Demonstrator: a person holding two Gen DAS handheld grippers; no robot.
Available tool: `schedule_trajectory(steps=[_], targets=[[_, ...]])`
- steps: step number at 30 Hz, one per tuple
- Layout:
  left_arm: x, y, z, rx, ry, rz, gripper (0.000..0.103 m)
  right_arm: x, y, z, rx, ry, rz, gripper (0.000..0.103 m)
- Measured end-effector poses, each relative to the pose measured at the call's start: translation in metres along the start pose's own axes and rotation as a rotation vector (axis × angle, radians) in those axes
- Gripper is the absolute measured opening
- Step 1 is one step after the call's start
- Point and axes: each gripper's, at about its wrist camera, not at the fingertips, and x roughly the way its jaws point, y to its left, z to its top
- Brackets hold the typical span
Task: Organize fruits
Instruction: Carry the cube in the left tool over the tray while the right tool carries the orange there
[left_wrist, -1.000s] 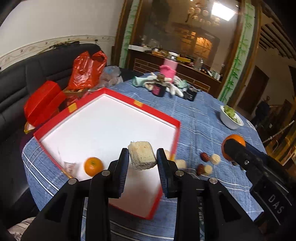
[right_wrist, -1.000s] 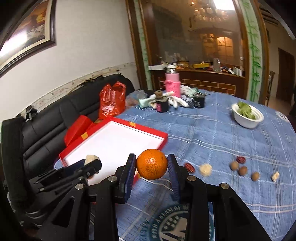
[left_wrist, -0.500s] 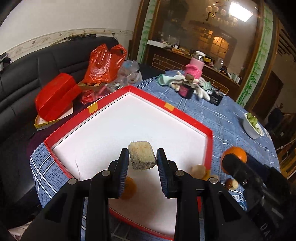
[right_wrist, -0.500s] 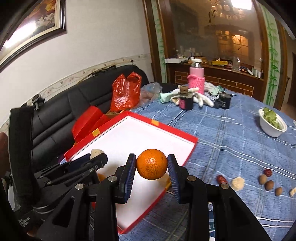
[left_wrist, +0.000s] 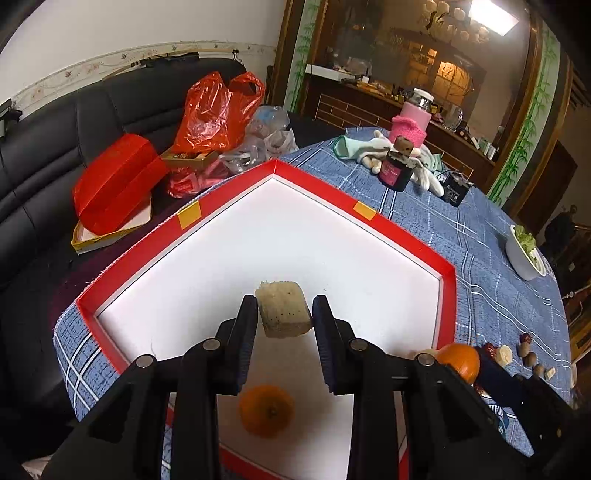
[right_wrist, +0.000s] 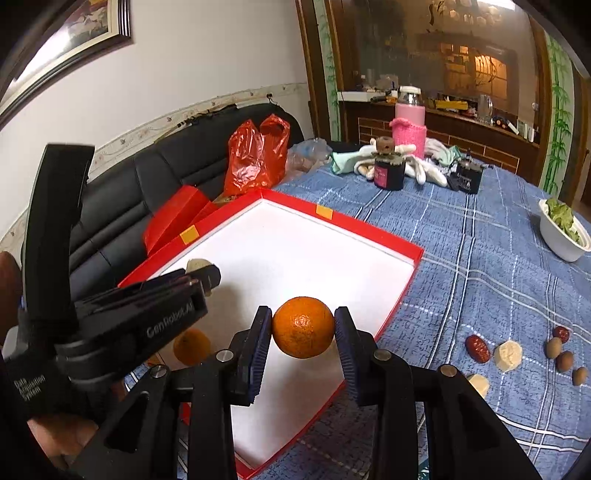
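The red-rimmed box (left_wrist: 402, 236) is lying open on the blue cloth, evidently serving as the collecting tray; one orange (left_wrist: 266, 410) is already resting inside its near edge. Both grippers are angling downward over its white floor. The right gripper (right_wrist: 303, 332) is clamping a second orange (right_wrist: 303, 327) above the box's near rim, while the left gripper (left_wrist: 285, 314) is pinching a pale cut chunk (left_wrist: 283, 314) (fruit, presumably) over the box's middle.

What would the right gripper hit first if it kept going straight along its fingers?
Probably the white floor of the red box; the right gripper, shut on an orange, points down at bare floor, though depth is unclear.
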Motion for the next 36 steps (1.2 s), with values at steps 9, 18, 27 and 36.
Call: schedule_trajectory(steps=[9, 18, 27, 36], targets=[[0.019, -0.001, 0.003, 0.005, 0.053, 0.017, 0.028, 0.013, 0.002, -0.004, -0.003, 0.036, 0.012, 0.035], [0.026, -0.002, 0.004, 0.006, 0.074, 0.025, 0.028, 0.018, 0.004, -0.009, -0.005, 0.051, 0.023, 0.035], [0.028, -0.004, 0.005, 0.014, 0.078, 0.036, 0.028, 0.021, 0.007, -0.012, -0.005, 0.056, 0.033, 0.035], [0.031, -0.005, 0.004, 0.026, 0.091, 0.055, 0.029, 0.026, 0.004, -0.015, 0.009, 0.076, 0.025, 0.035]])
